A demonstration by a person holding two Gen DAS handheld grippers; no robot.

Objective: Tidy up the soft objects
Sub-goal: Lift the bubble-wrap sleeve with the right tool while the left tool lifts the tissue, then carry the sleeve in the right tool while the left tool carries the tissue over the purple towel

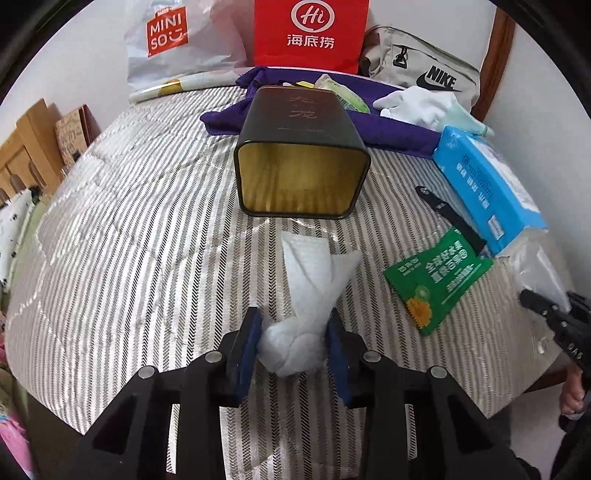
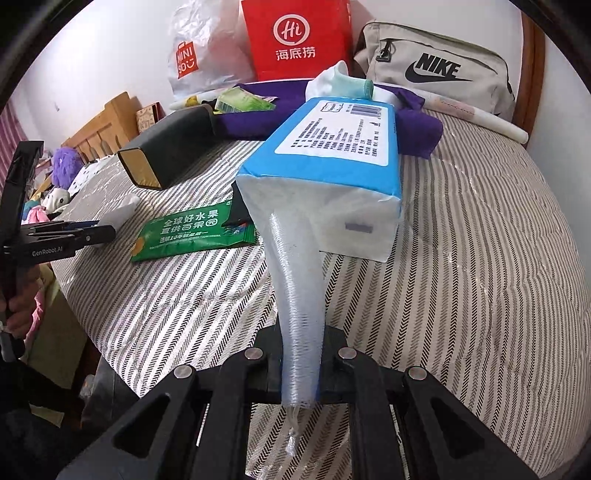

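My left gripper is shut on a crumpled white tissue just above the striped bedspread. An open dark tin with a gold inside lies on its side just beyond, mouth toward me. My right gripper is shut on the clear plastic end flap of a blue tissue pack, which rests on the bed. The pack also shows at the right of the left wrist view. In the right wrist view the tin and the left gripper are at the left.
A green sachet lies between tin and pack. A purple cloth, white gloves and a green packet lie behind the tin. A red Hi bag, Miniso bag and Nike bag line the wall.
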